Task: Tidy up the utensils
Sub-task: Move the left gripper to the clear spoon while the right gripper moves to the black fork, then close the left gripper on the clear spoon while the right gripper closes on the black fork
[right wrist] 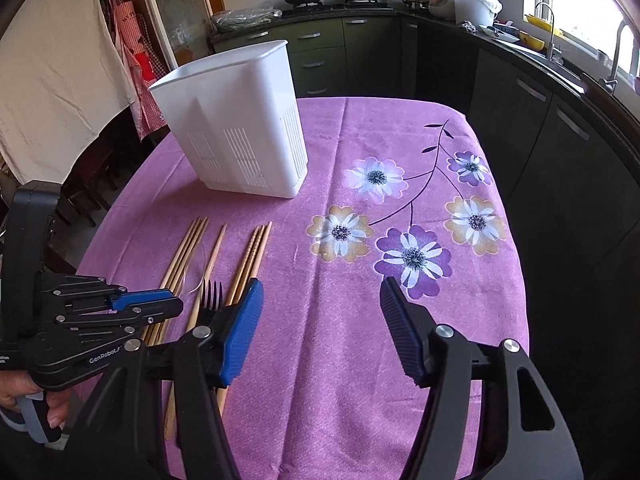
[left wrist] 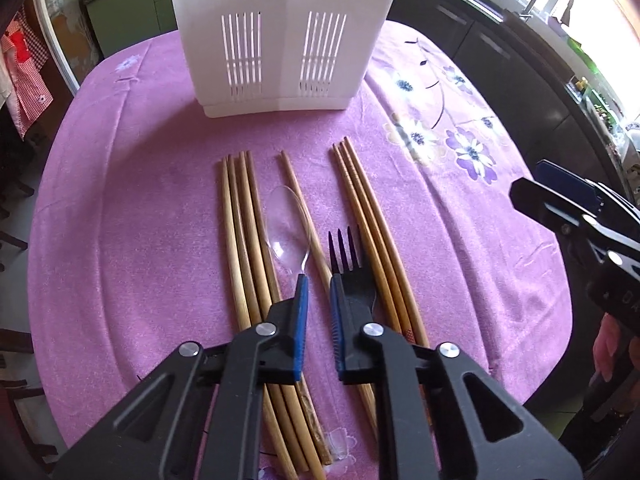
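The loose utensils lie side by side on the purple flowered tablecloth, all still outside the tall white slotted plastic utensil holder standing beyond their far ends. In the middle are a clear plastic spoon and a black plastic fork, with a single pale wooden chopstick running slantwise between them. A bundle of four wooden chopsticks lies to one side and a bundle of three to the other.

The left gripper points steeply down over the middle, its blue pads drawn nearly together with only a slim gap. The single chopstick leads into that gap, and one pad tip sits at the spoon's neck. Whether the pads actually pinch anything cannot be told. The right gripper stands fairly wide over bare cloth beside the three chopsticks, holding nothing.

The step in hand looks like the first pick. To do it well, the pinch should take one item only, clear of the spoon and fork. Gripping nearer the stick's middle would likely keep it from swinging on the lift. It should go tip-down into one compartment of the holder, and the free gripper could steady that light holder.
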`<state>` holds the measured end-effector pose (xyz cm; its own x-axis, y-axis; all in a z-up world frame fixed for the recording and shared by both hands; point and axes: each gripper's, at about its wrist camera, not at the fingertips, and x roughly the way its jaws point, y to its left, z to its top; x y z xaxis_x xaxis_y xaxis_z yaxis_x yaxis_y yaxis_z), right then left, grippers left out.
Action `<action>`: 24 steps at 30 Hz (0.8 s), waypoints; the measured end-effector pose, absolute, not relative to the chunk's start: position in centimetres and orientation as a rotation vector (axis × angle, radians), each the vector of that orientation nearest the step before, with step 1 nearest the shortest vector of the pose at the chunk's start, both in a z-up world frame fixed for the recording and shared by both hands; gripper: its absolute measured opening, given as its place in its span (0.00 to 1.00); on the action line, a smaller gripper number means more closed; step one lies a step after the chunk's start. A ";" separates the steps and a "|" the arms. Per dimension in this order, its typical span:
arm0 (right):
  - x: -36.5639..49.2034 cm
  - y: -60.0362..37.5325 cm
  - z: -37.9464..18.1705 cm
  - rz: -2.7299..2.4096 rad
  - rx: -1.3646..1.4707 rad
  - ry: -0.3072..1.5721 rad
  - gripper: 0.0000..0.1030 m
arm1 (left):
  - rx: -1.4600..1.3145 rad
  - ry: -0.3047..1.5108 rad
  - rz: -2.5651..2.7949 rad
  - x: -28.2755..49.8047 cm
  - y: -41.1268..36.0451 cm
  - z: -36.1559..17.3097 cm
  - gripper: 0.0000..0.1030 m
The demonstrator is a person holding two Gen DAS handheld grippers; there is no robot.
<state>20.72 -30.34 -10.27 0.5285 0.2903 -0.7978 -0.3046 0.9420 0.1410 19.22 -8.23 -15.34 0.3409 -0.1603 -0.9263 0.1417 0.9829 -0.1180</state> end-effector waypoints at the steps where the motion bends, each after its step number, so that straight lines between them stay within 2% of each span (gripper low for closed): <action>1: 20.8 -30.4 -10.3 0.357 -0.014 0.950 0.59 | -0.016 1.211 -0.188 19.3 -8.2 -15.4 0.09; 24: 20.6 -29.1 -10.8 0.383 -0.045 0.959 0.59 | 0.007 1.213 -0.151 19.8 -7.9 -16.9 0.09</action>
